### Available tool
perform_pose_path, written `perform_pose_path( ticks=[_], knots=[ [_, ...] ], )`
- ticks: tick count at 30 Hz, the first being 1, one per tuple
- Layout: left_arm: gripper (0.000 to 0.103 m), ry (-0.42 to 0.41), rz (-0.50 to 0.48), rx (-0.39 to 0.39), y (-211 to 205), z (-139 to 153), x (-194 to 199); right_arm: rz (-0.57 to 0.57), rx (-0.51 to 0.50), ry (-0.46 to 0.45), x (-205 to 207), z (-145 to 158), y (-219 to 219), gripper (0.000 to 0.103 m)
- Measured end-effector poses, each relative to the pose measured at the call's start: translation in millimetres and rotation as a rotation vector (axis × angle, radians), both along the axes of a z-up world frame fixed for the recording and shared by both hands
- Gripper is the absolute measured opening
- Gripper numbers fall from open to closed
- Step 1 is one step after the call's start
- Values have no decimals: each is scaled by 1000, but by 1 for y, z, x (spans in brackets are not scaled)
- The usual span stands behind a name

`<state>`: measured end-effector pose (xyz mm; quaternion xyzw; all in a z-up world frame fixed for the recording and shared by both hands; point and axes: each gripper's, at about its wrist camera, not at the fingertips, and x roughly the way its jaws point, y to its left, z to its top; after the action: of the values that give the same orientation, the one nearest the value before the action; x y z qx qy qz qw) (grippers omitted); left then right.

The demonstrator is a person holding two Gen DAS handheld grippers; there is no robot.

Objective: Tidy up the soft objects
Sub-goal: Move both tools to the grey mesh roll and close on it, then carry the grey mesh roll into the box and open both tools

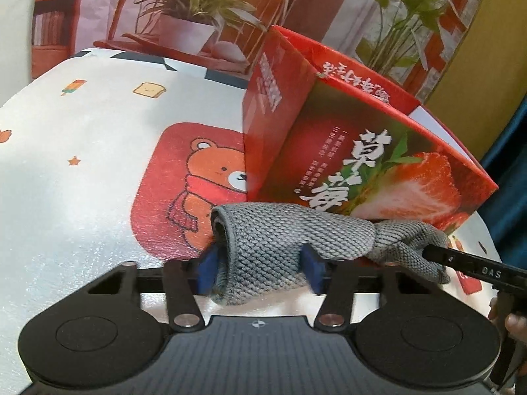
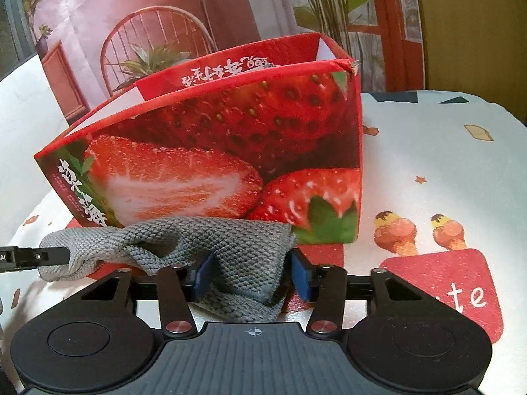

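A grey knitted cloth [image 1: 280,230] lies bunched on the table, right against the front of an open red strawberry box [image 1: 378,171]. My left gripper [image 1: 260,271] is shut on the cloth's left part, blue pads pressing on both sides. In the right wrist view the same cloth [image 2: 210,233] lies before the box [image 2: 230,151], and my right gripper [image 2: 252,276] is shut on its right part. Each view shows the other gripper's black finger at the cloth's far end: the right one's finger [image 1: 474,270] and the left one's finger [image 2: 19,256].
The table wears a white cover [image 1: 82,164] printed with a bear, ice creams and stars. A printed backdrop [image 1: 197,16] of a plant and a chair hangs behind the box. A person's hand [image 1: 513,326] shows at the lower right edge.
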<state>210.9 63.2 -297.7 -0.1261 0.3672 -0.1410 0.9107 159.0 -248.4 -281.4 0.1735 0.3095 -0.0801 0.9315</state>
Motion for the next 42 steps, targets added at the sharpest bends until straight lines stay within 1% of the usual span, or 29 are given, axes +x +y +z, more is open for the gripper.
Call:
perform_pose_path(
  ticks=[1,2,3,4,5,9,12,14,17,18,21,24,27,31,33,36,38,39,40,41,42],
  knots=[
    [30,-4,-6,3,-1,1,-1,-2,0,-1,-1,0,-1,35],
    [27,-11,-12,12,-2,3,-3,-2,6,-2,-2,0,-1,25],
    [21,-23,-19,16,-3,5,-6,-1,16,-2,-3,1,-2,19],
    [17,-34,-24,20,-5,8,-9,0,23,-3,-5,2,-2,13],
    [17,-45,-27,24,-5,12,-12,3,25,-10,-8,4,-2,9],
    [15,-102,-26,15,-5,32,-29,39,16,-65,-21,20,2,6],
    [15,-160,-18,-8,1,53,-42,61,-4,-128,-34,42,4,6],
    [15,-212,-16,-16,4,71,-50,77,-13,-176,-41,60,4,6],
    [15,-293,-17,-5,3,98,-59,103,-41,-253,-51,92,5,6],
    [15,-318,-19,-1,2,108,-59,110,-52,-276,-53,102,5,6],
    [15,-353,-34,19,-11,130,-47,120,-91,-334,-51,132,1,6],
    [15,-355,-40,42,-25,143,-22,102,-129,-356,-37,153,-8,6],
    [15,-330,-59,53,-38,148,9,74,-159,-347,-17,161,-19,6],
    [15,-272,-94,73,-57,140,54,45,-204,-301,8,154,-29,6],
    [15,-248,-103,86,-61,131,68,31,-213,-267,24,142,-31,6],
    [17,-220,-102,128,-68,119,85,12,-211,-224,40,126,-39,7],
    [23,-207,-108,155,-71,111,91,12,-199,-197,47,117,-42,8],
    [39,-202,-109,176,-72,108,93,16,-195,-183,50,113,-44,10],
    [63,-206,-108,188,-72,107,93,17,-198,-173,51,111,-44,13],
    [74,-217,-103,194,-70,107,91,17,-203,-169,51,109,-44,19],
    [90,-232,-92,196,-67,108,89,15,-206,-170,50,108,-44,23]
  ],
)
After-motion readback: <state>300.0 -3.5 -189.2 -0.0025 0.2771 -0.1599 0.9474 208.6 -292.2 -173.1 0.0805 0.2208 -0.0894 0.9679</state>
